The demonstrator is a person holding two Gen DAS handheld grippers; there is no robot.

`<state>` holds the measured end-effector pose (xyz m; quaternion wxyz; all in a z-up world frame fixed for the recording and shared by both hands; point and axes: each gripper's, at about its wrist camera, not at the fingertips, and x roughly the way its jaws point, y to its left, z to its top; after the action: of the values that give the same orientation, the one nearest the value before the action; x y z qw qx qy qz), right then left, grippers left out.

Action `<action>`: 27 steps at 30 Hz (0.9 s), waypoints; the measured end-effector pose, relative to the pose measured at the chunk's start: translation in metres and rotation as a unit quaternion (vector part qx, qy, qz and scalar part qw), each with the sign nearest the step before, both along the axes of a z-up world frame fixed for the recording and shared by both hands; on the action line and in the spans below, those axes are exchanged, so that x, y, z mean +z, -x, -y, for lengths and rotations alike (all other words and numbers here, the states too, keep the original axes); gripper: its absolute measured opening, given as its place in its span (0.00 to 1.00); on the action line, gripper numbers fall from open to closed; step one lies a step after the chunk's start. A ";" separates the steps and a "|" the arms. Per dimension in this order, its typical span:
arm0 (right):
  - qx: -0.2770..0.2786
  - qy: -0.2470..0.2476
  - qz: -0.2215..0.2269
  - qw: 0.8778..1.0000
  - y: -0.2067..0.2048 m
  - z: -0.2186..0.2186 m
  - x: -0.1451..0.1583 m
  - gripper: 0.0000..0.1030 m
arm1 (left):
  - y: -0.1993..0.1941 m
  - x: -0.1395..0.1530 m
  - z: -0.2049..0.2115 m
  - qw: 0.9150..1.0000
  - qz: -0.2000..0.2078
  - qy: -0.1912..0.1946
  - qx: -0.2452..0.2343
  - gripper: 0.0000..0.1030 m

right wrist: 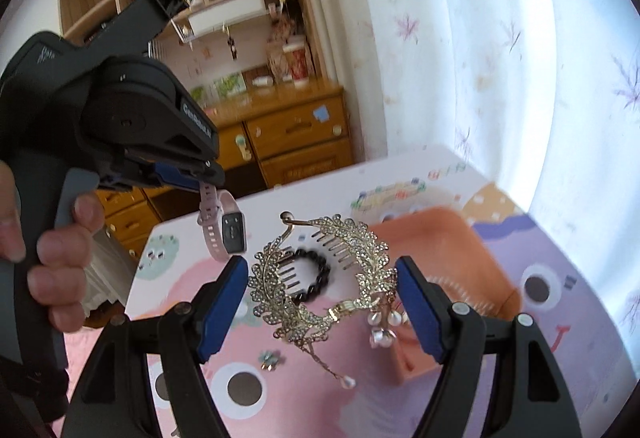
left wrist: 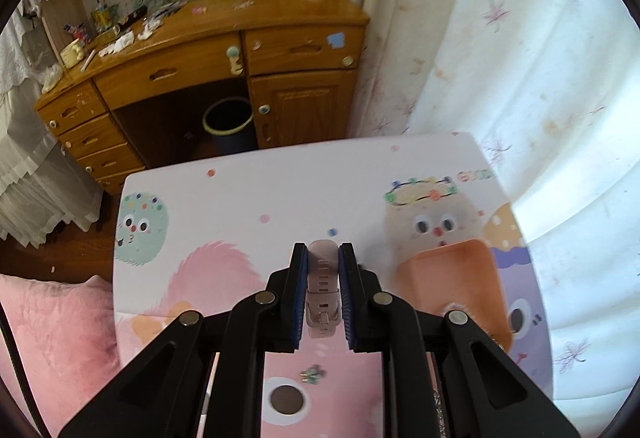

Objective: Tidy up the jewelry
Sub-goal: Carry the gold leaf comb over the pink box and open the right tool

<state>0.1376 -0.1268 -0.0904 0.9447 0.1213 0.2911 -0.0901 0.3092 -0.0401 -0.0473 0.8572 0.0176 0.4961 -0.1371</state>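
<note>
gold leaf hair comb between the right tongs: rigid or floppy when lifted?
Gold leaf hair comb looks like a stiff metal arc, so it probably keeps shape. Its pearl drops hang on thin chains; they'd likely swing or snag. The curved, bumpy edges may slip in the open right tongs.

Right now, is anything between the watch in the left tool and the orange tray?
Nothing visible. The left tool holds the watch by its strap above the table; the orange tray lies to its right, with bare tabletop between.

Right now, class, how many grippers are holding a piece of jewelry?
1. The left gripper clamps the pink watch by its strap above the table; the right gripper is open around the gold hair comb.
</note>
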 end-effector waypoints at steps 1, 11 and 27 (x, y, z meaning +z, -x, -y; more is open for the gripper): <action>0.003 0.004 0.007 1.000 0.002 0.005 0.004 0.73 | 0.002 0.003 0.004 1.000 0.003 0.005 -0.001 0.13; 0.031 0.020 0.032 0.999 0.012 0.053 0.015 0.74 | 0.021 0.010 0.051 0.999 0.016 0.048 -0.008 0.13; 0.111 0.043 -0.100 0.988 -0.018 0.109 -0.052 0.74 | 0.038 -0.036 0.094 0.999 0.000 0.040 -0.027 0.19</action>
<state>0.1560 -0.2357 -0.1425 0.9194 0.0380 0.3914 -0.0084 0.2709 -0.1337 -0.0836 0.8533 -0.0035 0.4892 -0.1805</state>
